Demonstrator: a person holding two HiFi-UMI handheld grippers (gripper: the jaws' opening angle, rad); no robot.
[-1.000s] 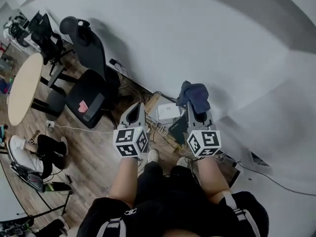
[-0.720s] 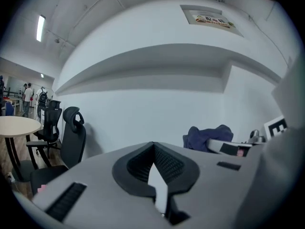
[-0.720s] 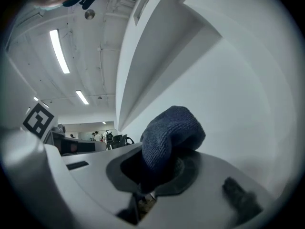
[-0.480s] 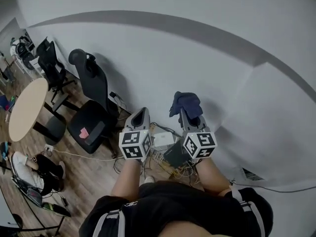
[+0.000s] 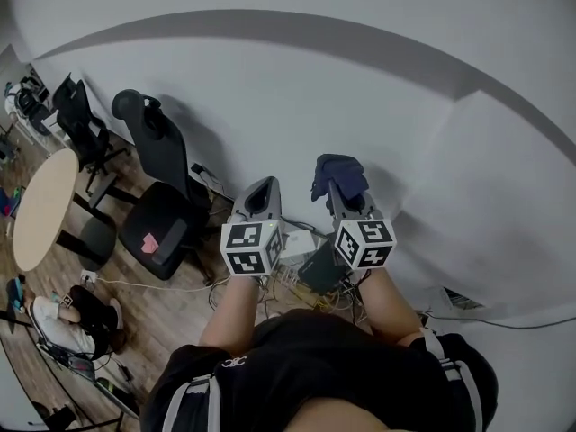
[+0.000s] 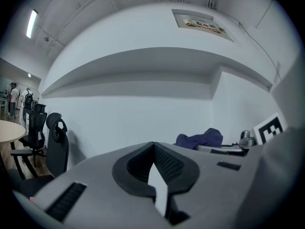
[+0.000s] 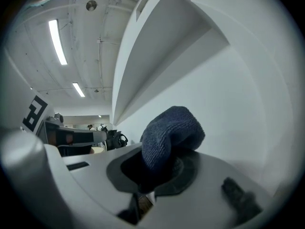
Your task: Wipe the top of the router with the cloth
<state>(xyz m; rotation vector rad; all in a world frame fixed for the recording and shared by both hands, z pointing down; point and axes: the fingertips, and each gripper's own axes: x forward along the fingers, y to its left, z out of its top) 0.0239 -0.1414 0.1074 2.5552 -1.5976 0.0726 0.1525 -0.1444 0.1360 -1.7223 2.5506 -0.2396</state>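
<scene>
Right gripper (image 5: 341, 193) pinches the dark blue cloth (image 5: 339, 171); the white router (image 5: 297, 247) lies below, between both grippers. Left gripper (image 5: 263, 190): jaws together, empty.

A black high-backed office chair (image 5: 169, 165), a pink note (image 5: 150, 241) on its seat, stands by the white wall (image 5: 297, 88) on wood flooring (image 5: 180, 311). A round pale-wood table (image 5: 40, 207) sits nearby, and a white cable (image 5: 144, 283) trails across the boards.
</scene>
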